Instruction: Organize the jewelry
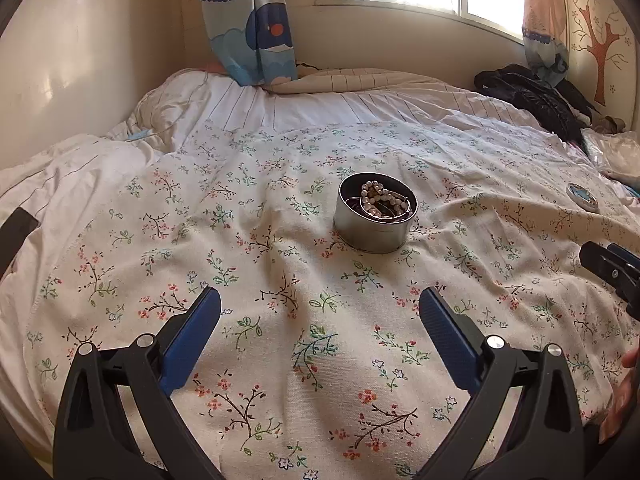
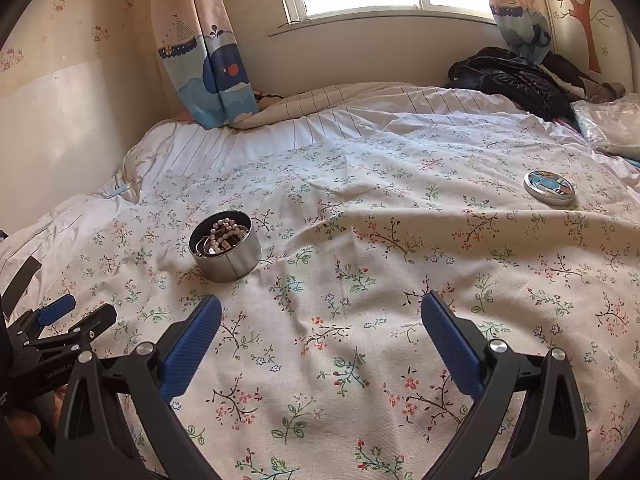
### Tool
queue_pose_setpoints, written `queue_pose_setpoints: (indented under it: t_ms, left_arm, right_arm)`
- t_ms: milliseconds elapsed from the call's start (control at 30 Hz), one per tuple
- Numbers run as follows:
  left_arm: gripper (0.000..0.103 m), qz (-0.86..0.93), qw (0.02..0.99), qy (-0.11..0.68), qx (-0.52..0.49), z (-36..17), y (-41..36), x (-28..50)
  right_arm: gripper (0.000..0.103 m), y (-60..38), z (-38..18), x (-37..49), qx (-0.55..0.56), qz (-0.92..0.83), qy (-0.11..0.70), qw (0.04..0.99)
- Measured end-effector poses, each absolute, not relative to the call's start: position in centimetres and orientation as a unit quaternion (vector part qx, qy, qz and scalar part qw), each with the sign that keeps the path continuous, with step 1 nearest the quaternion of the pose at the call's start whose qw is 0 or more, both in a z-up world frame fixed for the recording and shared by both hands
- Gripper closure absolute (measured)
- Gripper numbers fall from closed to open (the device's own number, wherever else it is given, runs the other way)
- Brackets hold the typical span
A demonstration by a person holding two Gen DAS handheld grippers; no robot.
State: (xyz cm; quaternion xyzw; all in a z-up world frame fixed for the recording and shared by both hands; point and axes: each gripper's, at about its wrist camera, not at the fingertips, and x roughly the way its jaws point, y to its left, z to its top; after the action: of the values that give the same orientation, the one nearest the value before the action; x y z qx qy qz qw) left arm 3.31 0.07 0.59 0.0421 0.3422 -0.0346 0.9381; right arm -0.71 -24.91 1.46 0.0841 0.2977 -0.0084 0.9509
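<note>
Bedroom scene, both wrist views. The round silver metal tin [image 1: 376, 216] stands upright and uncovered on the floral bedspread [image 1: 280, 320], ahead of the left gripper [image 1: 320, 312] and apart from it. Inside lies a pearl-bead bracelet [image 1: 378, 196] coiled over darker pieces too small to identify. The flat round lid with a blue printed top [image 2: 550, 188] lies well apart from the tin, on the right side of the bed, ahead of the right gripper [image 2: 322, 316]. Both grippers stand fully spread, nothing between the blue pads.

Handling, as judged: the tin looks light, rigid and smooth-walled, so likely slippery; a hold across its outer wall, low down, should suit. The soft, wrinkled bedding gives poor support, and a push may tip it. The lid is thin and sits low in the cloth; its rim is the only purchase. The beads are loose and could spill.

Surroundings: a dark jacket [image 2: 516, 80] and clear plastic bag [image 2: 608, 124] at the far right, patterned curtains [image 2: 208, 60] by the window. Nothing lies between the grippers and the tin or lid.
</note>
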Motion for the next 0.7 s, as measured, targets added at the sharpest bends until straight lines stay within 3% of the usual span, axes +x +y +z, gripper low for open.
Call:
queue_pose_setpoints:
  t_ms: [700]
  left_arm:
    - [0.008,-0.034,0.938,0.342,0.050,0.47,-0.13,3.66]
  right_arm:
    - [0.007,-24.44,1.09,-0.46,0.085,-0.010,0.304,0.949]
